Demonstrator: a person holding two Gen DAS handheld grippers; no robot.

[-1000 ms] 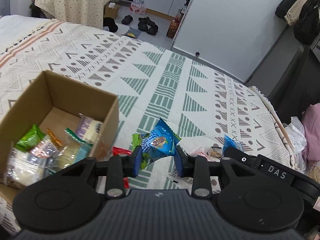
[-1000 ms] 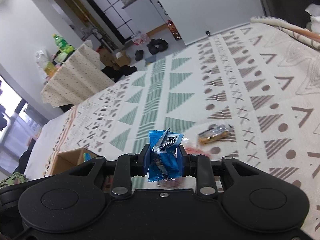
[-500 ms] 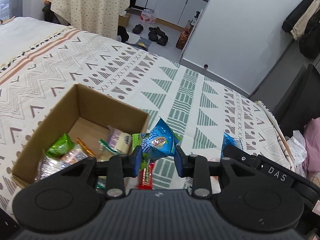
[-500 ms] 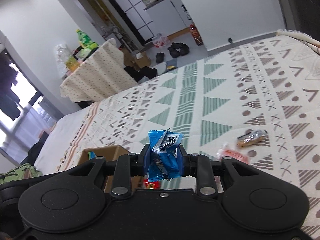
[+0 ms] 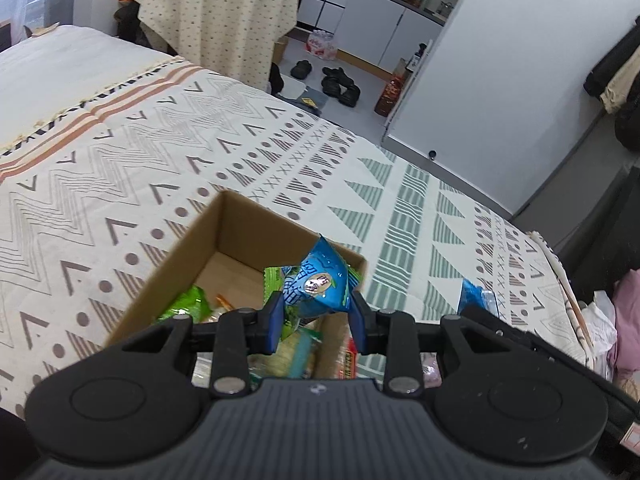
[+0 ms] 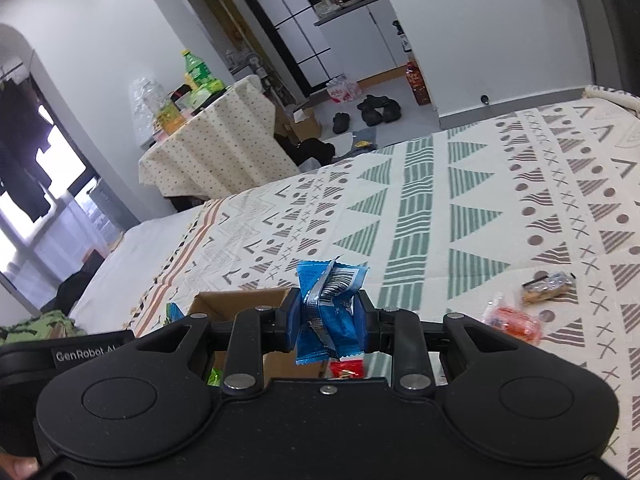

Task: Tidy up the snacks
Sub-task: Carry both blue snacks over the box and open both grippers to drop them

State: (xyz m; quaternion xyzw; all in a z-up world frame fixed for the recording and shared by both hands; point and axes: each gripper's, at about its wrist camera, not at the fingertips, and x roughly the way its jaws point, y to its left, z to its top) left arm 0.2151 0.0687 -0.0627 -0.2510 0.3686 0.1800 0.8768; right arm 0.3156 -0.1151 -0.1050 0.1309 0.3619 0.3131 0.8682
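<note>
My left gripper is shut on a blue snack packet with a green packet behind it, held over the right part of an open cardboard box on the bed. The box holds several snack packets, among them a green one. My right gripper is shut on a crumpled blue packet with a barcode, held above the bed just right of the box. The right gripper's packet also shows in the left wrist view.
Loose snacks lie on the patterned bedspread: an orange packet, a brown one, a red one under my right gripper. A cloth-covered table and shoes stand beyond the bed. Clothes pile at right.
Both grippers have moved left toward the box with their packets. The left packet was right of the box and now hangs over it. The right gripper now has the box in view.
</note>
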